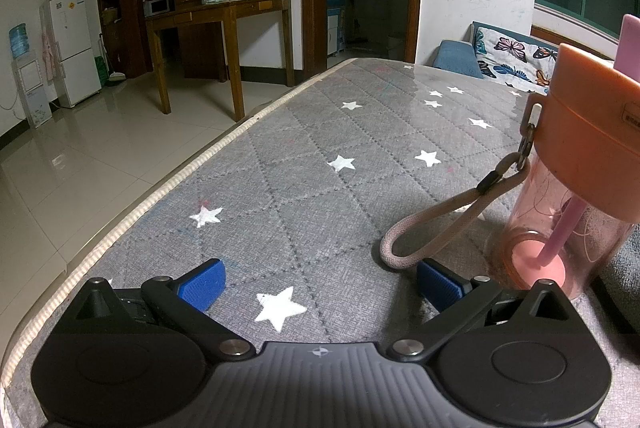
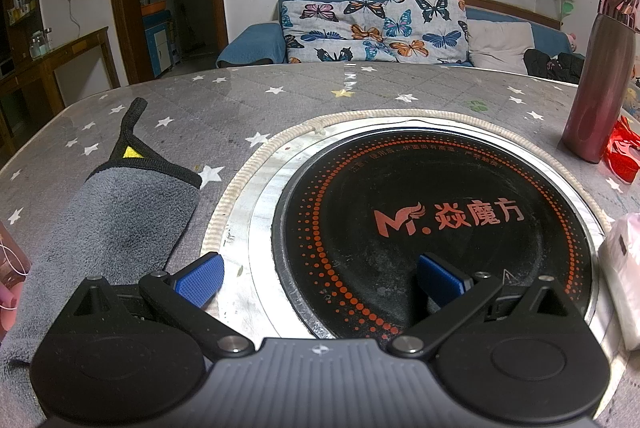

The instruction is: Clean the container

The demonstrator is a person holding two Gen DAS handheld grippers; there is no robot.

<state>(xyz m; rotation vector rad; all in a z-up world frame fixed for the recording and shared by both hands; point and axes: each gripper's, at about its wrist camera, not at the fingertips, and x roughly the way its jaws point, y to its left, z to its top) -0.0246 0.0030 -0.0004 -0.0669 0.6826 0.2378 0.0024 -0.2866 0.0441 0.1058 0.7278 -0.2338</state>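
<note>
Left gripper (image 1: 320, 284) is held low over the star-patterned table cover (image 1: 280, 168), jaws spread wide, nothing between them. The pink bottle (image 1: 560, 220) is seen at the right edge of the frame, its cord loop (image 1: 424, 228) lying just ahead of the right finger. Right gripper (image 2: 320, 282) is likewise spread and empty, above the round cooktop (image 2: 440, 220); a grey cloth (image 2: 128, 212) lies at left.

Upright pink bottle (image 1: 560, 196), orange lid, beside grey cloth (image 2: 120, 212).

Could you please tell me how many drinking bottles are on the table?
2: the pink bottle stands beside the left gripper; the maroon flask stands far right of the cooktop. Others may be hidden.
</note>
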